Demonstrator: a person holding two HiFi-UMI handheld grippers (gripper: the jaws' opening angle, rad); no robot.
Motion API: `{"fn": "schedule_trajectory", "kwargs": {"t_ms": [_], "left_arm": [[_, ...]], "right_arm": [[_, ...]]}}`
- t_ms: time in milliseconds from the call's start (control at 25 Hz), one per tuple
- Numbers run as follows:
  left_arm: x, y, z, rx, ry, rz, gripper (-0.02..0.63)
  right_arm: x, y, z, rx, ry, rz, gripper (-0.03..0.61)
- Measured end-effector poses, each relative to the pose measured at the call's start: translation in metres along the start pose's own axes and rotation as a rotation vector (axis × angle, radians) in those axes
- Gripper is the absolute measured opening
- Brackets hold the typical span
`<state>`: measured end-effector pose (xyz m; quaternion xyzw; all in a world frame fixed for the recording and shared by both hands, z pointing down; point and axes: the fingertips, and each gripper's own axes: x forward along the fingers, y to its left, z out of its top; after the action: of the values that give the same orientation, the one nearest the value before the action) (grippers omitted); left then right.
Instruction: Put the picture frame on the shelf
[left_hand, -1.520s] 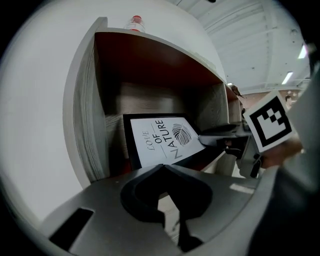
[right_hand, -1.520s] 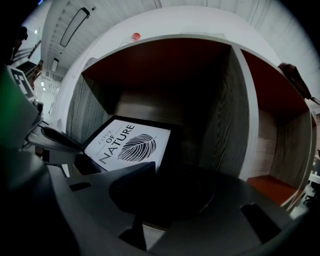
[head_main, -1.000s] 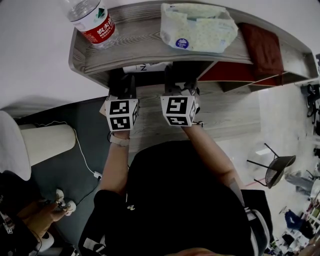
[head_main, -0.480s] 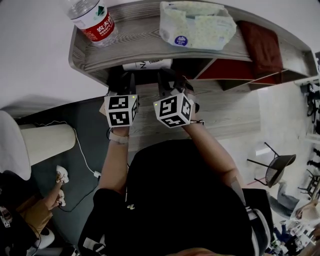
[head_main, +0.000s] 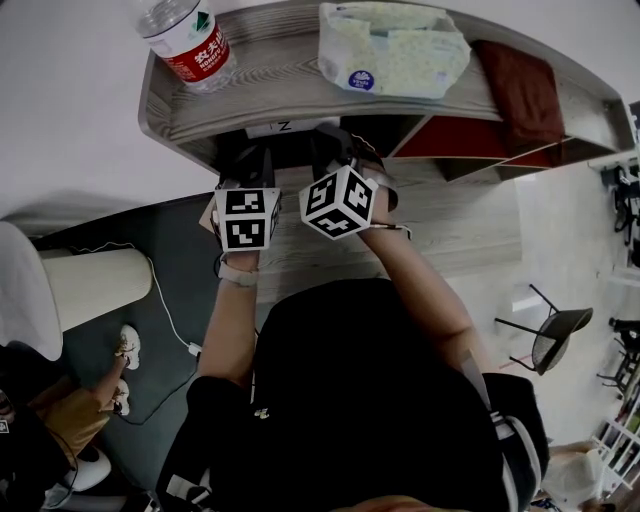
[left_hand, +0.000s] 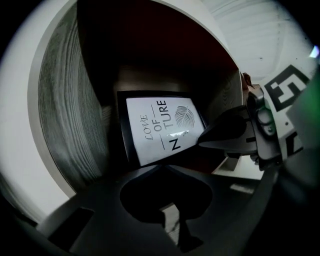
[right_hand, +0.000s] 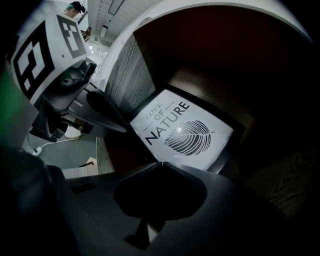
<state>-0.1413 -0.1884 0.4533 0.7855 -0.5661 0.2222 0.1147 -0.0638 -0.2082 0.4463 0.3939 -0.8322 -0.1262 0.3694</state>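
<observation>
Blk picture frame (left_hand: 157, 130), wht leaf print

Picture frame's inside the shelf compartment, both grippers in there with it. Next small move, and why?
Probably draw both grippers straight back out. The black-framed picture with the leaf print already stands inside the grey wood shelf compartment. The left gripper is shut and the right gripper has just closed, each with nothing between its jaws, tips near the frame's lower edge, so a sideways move could knock it.

Room: a white wall (head_main: 70, 120) is running behind a grey wood-grain shelf (head_main: 270, 90). Dark floor covering (head_main: 170, 240) is lying at left, with a white cable (head_main: 163, 305) trailing across it. Pale floor (head_main: 570, 230) is showing at right, with a black chair (head_main: 557, 340) standing on it.
</observation>
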Motion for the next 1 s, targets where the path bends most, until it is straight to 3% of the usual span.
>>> {"fn": "schedule_trajectory", "kwargs": {"t_ms": [800,1000], "left_arm": [[-0.003,0.001,0.002,-0.035,-0.033,-0.01,0.011],[-0.01,0.001,0.002,-0.114,-0.085,-0.044,0.011]], "right_arm": [[0.021,-0.009,0.003,-0.01,0.005,-0.016,0.002],[0.006,-0.015,0.004,0.038,-0.041,-0.049,0.0]]}}
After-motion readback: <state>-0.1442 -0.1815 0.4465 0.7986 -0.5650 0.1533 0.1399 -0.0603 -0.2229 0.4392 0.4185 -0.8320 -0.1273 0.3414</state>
